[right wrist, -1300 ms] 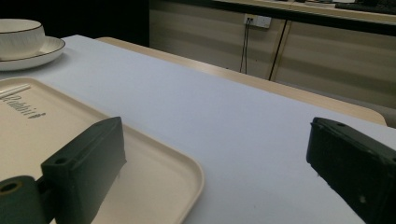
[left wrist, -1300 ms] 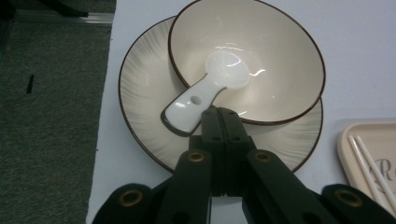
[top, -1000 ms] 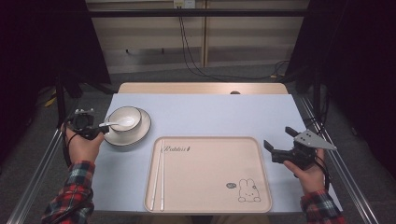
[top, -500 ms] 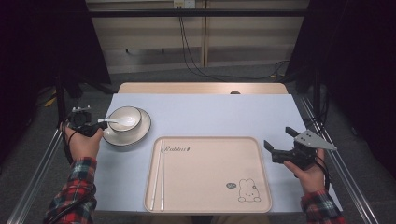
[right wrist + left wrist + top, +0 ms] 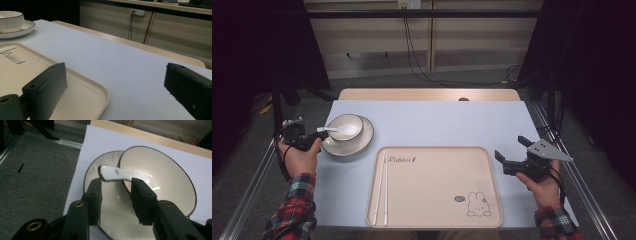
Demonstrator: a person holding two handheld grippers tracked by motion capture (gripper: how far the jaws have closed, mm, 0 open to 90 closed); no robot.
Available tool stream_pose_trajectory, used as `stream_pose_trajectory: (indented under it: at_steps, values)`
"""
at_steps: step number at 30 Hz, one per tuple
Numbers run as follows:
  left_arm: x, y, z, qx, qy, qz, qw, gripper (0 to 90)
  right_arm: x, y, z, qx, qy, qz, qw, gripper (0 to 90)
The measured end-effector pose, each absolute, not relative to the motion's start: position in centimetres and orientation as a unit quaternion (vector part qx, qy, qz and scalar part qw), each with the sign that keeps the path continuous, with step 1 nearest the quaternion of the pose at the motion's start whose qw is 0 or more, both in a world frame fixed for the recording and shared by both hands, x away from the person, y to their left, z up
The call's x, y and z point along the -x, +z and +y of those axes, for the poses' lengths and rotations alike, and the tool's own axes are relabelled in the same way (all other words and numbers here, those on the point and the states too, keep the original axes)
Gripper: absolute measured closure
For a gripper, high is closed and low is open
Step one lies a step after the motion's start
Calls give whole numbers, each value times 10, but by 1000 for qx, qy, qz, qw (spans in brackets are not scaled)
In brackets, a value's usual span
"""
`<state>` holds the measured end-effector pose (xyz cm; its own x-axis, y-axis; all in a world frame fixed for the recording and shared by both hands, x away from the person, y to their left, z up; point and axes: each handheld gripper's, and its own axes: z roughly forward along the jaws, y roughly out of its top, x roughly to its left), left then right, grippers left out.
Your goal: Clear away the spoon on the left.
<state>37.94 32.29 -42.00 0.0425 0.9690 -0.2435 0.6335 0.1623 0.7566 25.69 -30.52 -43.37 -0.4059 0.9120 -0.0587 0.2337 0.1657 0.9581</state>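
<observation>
As the left gripper's point(image 5: 116, 192) fingers point(image 5: 143, 195), just spreading, free the spoon point(image 5: 113, 173), withdrawal is called for.

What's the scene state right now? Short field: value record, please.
work in hand: white spoon resting in the bowl, handle over the rim
bowl: sits on a plate, left of the tray
left gripper: jaws have just been opening; handle lies between them, pads not pressing on it
right gripper: open, nothing between the jaws, right of the tray
tray contents: chopsticks along its left edge
</observation>
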Motion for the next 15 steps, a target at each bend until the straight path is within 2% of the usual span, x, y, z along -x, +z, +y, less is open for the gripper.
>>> stream_pose_trajectory:
  at_steps: [3, 15]
  values:
    - [-384, -421, 322, -602, 218, 660, 394, 582, -257, -434, -305, -420, 492, 683, 341, 40]
    - [-399, -428, 322, -572, 213, 671, 421, 558, -258, -436, -305, -421, 490, 684, 339, 40]
